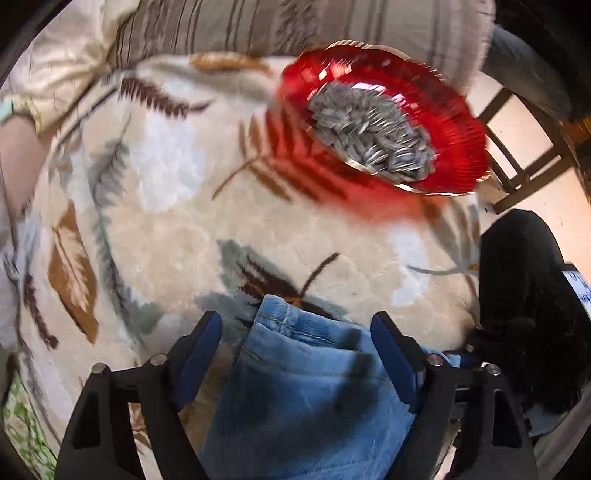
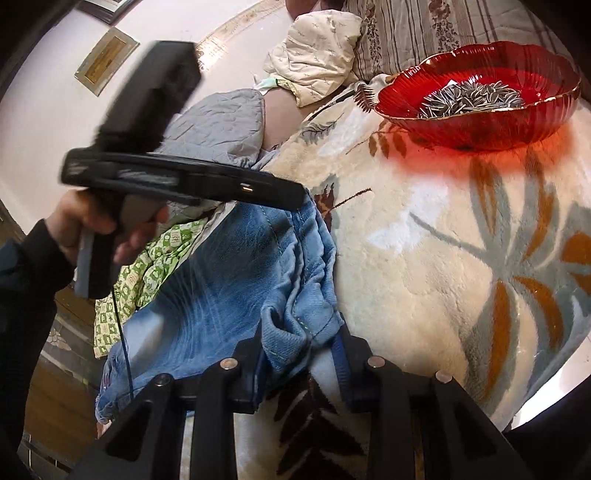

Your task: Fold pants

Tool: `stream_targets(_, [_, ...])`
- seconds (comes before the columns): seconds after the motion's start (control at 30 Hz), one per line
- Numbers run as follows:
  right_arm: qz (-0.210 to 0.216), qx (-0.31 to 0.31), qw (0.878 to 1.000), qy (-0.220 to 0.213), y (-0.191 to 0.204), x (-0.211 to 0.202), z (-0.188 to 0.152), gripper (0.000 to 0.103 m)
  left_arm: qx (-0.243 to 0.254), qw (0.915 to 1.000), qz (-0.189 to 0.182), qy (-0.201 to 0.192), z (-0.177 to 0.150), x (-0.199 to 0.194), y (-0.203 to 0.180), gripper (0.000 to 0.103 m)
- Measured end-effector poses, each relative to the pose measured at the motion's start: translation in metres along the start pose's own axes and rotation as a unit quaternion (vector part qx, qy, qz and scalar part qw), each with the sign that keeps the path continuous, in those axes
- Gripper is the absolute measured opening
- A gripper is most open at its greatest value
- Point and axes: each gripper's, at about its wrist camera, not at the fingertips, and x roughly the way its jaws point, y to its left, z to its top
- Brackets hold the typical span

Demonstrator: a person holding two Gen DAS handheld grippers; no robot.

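Light blue denim pants (image 1: 306,387) lie bunched on a cream blanket with a leaf pattern (image 1: 184,229). My left gripper (image 1: 295,332) points steeply down over one end of them. Its blue-padded fingers (image 1: 201,343) straddle the denim, with a gap showing on the left side, so it is open. In the right wrist view the pants (image 2: 221,266) trail to the left, off the blanket's (image 2: 424,258) edge. My right gripper (image 2: 301,349) is shut on a thick hemmed fold of denim. A hand (image 2: 92,221) holds the left gripper above the far end.
A red glass bowl (image 1: 295,99) (image 2: 480,133) of sunflower seeds stands on the blanket just beyond the pants. Behind it lies a striped pillow (image 1: 258,26). A green patterned cloth (image 2: 147,266) and a grey quilted cover (image 2: 221,118) lie left. A wooden chair (image 1: 524,155) stands off the blanket's edge.
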Motion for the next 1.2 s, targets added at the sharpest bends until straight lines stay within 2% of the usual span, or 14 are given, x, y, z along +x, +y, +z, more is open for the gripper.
stream_targets(0.03, [0.001,0.002,1.0,0.0,-0.001,0.0,0.0,0.033,-0.004,1.0,-0.003,0.007,0.001,0.004,0.001,0.068])
stream_targets(0.1, [0.002,0.004,1.0,0.0,-0.001,0.0,0.0,0.033,-0.01,0.9996,-0.002,0.027,0.006,0.012,0.003,0.052])
stream_targets(0.17, [0.002,0.005,1.0,0.0,-0.001,0.001,0.0,0.033,-0.011,0.9989,0.002,0.046,0.009,0.02,0.004,0.049])
stream_targets(0.23, [0.0,0.005,1.0,0.0,-0.001,0.001,0.0,0.033,-0.013,0.998,0.005,0.062,0.012,0.026,0.005,0.041])
stream_targets(0.3, [-0.001,0.003,1.0,0.0,-0.001,0.001,0.0,0.033,-0.02,0.9971,0.007,0.073,0.014,0.029,0.008,0.021])
stream_targets(0.4, [-0.006,-0.001,1.0,0.0,0.002,0.001,0.0,0.033,-0.023,0.9977,-0.002,0.064,0.011,0.02,0.009,0.014])
stream_targets(0.47, [-0.013,-0.012,1.0,-0.004,0.007,-0.002,0.001,0.032,-0.032,0.9983,-0.006,0.048,0.006,0.009,0.009,0.013])
stream_targets(0.6, [-0.046,-0.084,0.995,-0.04,0.036,-0.017,-0.001,0.032,-0.045,0.9987,-0.02,-0.012,-0.015,-0.03,0.007,0.013])
stream_targets(0.73, [-0.076,-0.172,0.978,-0.091,0.076,-0.035,-0.008,0.031,-0.044,0.9928,-0.037,-0.105,-0.047,-0.081,0.01,0.013])
stream_targets(0.83, [-0.092,-0.22,0.964,-0.12,0.102,-0.044,-0.012,0.031,-0.062,0.9823,-0.056,-0.167,-0.076,-0.113,0.024,0.013])
stream_targets(0.93, [-0.099,-0.282,0.942,-0.154,0.135,-0.052,-0.02,0.031,-0.083,0.9723,-0.065,-0.209,-0.105,-0.132,0.037,0.013])
stream_targets(1.07, [-0.087,-0.359,0.914,-0.165,0.187,-0.045,-0.038,0.031,-0.117,0.9652,-0.06,-0.226,-0.158,-0.138,0.058,0.014])
stream_targets(1.17, [-0.063,-0.406,0.901,-0.14,0.22,-0.023,-0.056,0.029,-0.153,0.9634,-0.046,-0.215,-0.197,-0.127,0.077,0.014])
stream_targets(1.2, [-0.053,-0.424,0.896,-0.12,0.233,-0.011,-0.063,0.029,-0.167,0.9626,-0.04,-0.209,-0.21,-0.122,0.083,0.014])
